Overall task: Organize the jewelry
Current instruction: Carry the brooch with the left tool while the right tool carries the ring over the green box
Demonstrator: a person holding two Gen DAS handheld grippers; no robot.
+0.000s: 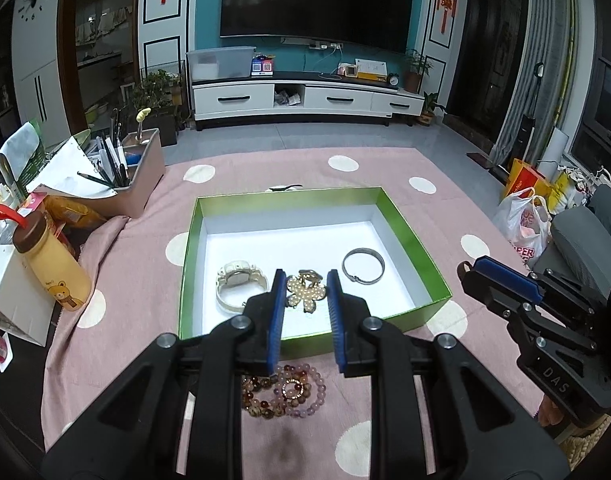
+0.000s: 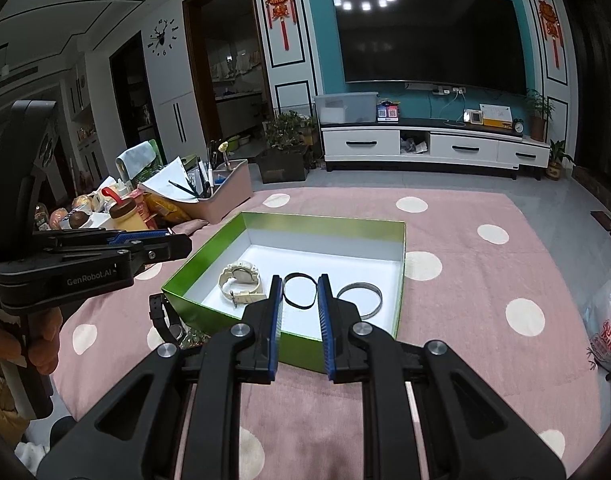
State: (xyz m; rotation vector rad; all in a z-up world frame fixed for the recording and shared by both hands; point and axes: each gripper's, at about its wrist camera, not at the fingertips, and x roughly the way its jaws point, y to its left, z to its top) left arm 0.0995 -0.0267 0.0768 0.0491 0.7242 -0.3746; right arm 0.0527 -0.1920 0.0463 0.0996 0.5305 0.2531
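A green box (image 1: 409, 240) with a white floor sits on the pink dotted cloth. Inside lie a cream watch (image 1: 235, 286) and a silver bangle (image 1: 363, 266). My left gripper (image 1: 306, 280) hangs over the box's near edge, shut on a pearl flower hair clip (image 1: 305, 292). At the right, my right gripper (image 1: 471, 266) is seen side-on. In the right wrist view, the right gripper (image 2: 300, 280) is shut on a black hair band (image 2: 286, 294) above the box (image 2: 401, 248). The left gripper (image 2: 173, 240) hovers left of the box in a person's hand.
Beaded bracelets (image 1: 285, 392) lie on the cloth in front of the box. A black watch (image 2: 165, 320) lies by its left corner. A pink bin of pens (image 1: 141, 184), a yellow bottle (image 1: 53, 268) and clutter stand at the left. A plastic bag (image 1: 525, 228) is at the right.
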